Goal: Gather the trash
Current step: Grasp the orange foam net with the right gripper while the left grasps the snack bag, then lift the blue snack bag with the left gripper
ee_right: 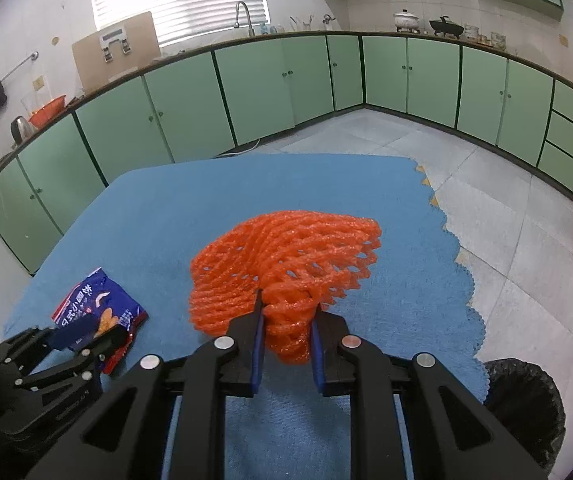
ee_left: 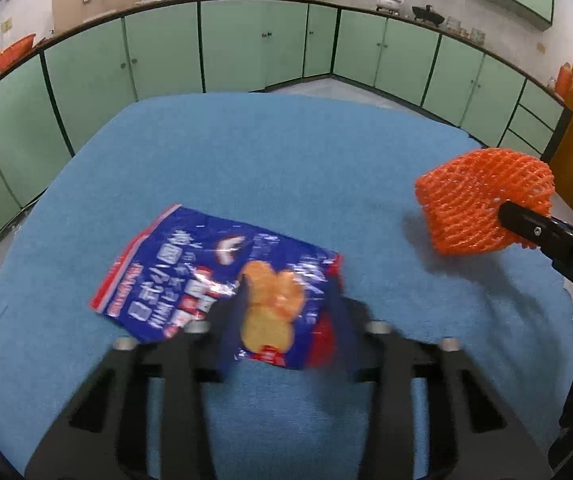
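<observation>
Green cabinets (ee_right: 270, 92) curving across the upper half of both views, under a counter with a sink tap (ee_right: 242, 16), a white pot (ee_right: 405, 19) and a dark pan (ee_right: 446, 26) toward the upper right. Blue cloth-covered table (ee_left: 270, 168) filling the centre and lower part of each frame, scalloped cloth edge running down the right side in the right wrist view, pale tiled floor (ee_right: 526, 216) beyond it. Black bin (ee_right: 526, 404) at the lower right corner of the right wrist view, just off the table edge. Orange foam net (ee_right: 286, 260) at frame centre there, raised off the cloth, bunched end pinched between the blue pads of the right gripper (ee_right: 286, 316), clamped on it; same net at the right edge of the left wrist view, one black finger across it. Blue snack wrapper (ee_left: 214, 276) lower centre of the left wrist view, near end between the fingers of the left gripper (ee_left: 286, 312), which are drawn in against it, blurred; far end on the cloth. Same wrapper at the lower left of the right wrist view, well apart from the net.
</observation>
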Demonstrator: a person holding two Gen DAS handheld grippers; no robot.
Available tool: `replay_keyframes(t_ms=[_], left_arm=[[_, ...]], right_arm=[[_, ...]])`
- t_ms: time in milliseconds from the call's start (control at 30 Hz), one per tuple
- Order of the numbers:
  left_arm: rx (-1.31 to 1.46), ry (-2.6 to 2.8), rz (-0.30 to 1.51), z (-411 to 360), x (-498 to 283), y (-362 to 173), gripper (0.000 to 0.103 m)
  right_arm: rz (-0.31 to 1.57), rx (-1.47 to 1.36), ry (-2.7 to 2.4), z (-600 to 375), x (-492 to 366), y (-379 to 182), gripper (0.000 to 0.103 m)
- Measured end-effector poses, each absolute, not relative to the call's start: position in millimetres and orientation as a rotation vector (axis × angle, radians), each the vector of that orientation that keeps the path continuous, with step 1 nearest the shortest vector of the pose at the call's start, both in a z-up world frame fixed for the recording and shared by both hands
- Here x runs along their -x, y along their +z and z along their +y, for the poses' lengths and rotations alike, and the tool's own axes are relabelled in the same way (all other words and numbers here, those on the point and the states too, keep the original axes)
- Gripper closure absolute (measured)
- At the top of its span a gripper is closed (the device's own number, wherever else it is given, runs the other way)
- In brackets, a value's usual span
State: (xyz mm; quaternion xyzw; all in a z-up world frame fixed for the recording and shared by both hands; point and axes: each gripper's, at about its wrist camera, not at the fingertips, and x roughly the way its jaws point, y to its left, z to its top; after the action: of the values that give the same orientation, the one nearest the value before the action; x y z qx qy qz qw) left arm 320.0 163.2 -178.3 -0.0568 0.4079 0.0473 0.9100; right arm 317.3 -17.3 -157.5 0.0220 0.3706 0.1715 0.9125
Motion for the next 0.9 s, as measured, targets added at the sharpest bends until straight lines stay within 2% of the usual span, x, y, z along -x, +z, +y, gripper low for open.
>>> replay_keyframes(t_ms=[33, 67, 433, 467, 533, 567, 600, 800, 900], left_arm=[[0.128, 0.089, 0.839, 163, -320, -178, 0.089], [0.15, 0.075, 0.834, 165, -319, -178, 0.103], [0.215, 0.071, 0.746, 180, -293, -162, 0.103], [0.212, 0.077, 0.747, 182, -293, -161, 0.101], [0.209, 0.09, 0.748, 187, -291, -161, 0.088], [0.204, 0.105, 0.741, 193, -289, -160, 0.067], [0.202, 0.116, 0.735, 197, -289, -158, 0.053], [0.223, 0.181, 0.749, 232, -290, -160, 0.036], [0.241, 0.199, 0.785, 244, -296, -167, 0.032]], right_arm=[[0.761, -0.046, 0.356, -17, -317, -156, 0.084], [0.759, -0.046, 0.359, -19, -316, -157, 0.084], [0.725, -0.044, 0.39, -34, -302, -149, 0.084], [0.724, -0.043, 0.391, -35, -301, -149, 0.084], [0.726, -0.044, 0.395, -35, -300, -150, 0.083], [0.727, -0.043, 0.397, -35, -300, -150, 0.083], [0.728, -0.041, 0.399, -35, -300, -151, 0.084], [0.735, -0.038, 0.412, -31, -302, -149, 0.083], [0.735, -0.024, 0.42, -26, -303, -150, 0.083]])
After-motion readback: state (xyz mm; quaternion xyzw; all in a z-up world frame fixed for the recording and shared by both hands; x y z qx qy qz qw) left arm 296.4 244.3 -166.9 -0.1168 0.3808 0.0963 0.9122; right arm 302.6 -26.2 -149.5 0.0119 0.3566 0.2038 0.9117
